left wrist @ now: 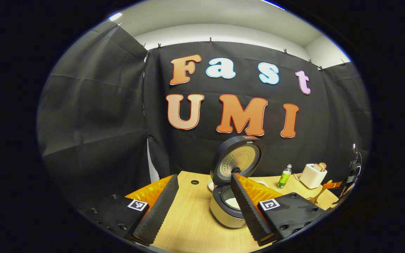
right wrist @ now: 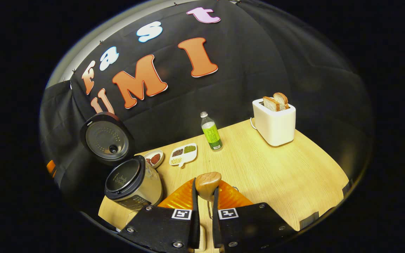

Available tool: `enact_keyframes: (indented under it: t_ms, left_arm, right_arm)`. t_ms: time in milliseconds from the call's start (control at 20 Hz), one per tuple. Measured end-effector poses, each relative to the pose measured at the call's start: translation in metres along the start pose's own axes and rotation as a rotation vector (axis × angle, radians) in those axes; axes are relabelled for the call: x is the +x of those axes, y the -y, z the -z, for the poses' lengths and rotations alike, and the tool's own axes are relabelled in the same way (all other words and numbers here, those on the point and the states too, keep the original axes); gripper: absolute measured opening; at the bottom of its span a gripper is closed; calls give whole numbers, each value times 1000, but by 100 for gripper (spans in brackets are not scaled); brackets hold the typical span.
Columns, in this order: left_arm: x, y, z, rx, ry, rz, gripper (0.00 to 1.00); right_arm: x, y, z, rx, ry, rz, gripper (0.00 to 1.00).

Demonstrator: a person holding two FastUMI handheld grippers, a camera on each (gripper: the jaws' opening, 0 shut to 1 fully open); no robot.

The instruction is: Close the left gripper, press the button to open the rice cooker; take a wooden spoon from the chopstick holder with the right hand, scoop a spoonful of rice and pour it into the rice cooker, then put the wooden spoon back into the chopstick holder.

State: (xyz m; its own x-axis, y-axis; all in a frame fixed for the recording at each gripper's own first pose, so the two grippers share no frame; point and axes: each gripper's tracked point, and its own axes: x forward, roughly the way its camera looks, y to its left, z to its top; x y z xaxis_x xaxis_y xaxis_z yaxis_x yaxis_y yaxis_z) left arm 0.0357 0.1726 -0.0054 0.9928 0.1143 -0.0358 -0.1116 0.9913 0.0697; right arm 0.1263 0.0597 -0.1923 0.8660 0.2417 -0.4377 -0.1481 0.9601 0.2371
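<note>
Gripping the wooden spoon (right wrist: 207,183) between its two fingers, the right gripper (right wrist: 205,211) hangs over the wooden bench (right wrist: 287,175), its jaws drawn nearly together on the spoon's handle, with the bowl of the spoon standing up just past the fingertips. Whether any rice lies in the bowl cannot be told. The rice cooker (right wrist: 132,184) sits at the near left of the bench in the right gripper view, its lid (right wrist: 107,138) swung up and back so the inside of the lid faces the camera. Beside the cooker lie a small dish (right wrist: 154,158) and a divided dish of grains (right wrist: 184,154), then a green-labelled bottle (right wrist: 211,131) standing upright, and well apart to the right a white toaster (right wrist: 274,121) with two slices of bread (right wrist: 276,102) sticking out of it.

In the left gripper view the left gripper (left wrist: 202,203) has its jaws spread wide and holds nothing. The open cooker stands just ahead of it, partly behind one finger, with something white visible in the pot (left wrist: 231,202).
</note>
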Motion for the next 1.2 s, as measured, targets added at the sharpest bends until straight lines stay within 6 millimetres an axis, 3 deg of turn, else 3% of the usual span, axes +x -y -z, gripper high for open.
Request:
enact_keyframes:
  t_ms: [200,450,600,700,950,1200]
  left_arm:
    - [-1,-9,1,8,-6,-26,97]
    - [4,-3,0,12,-9,-26,98]
    - [11,11,-4,4,-8,-7,98]
    - [15,20,-10,17,0,2,99]
    - [36,46,-25,19,-8,8,98]
    - [96,87,-56,8,-22,31,98]
  right_arm:
    - [7,11,16,62,-52,-16,17]
    - [6,30,7,64,-48,21,27]
    - [-1,45,-7,3,-50,81,72]
    - [-11,51,-25,-32,-31,112,93]
    - [-46,42,-87,-134,80,126,95]
    - [-84,34,-142,-163,177,108,94]
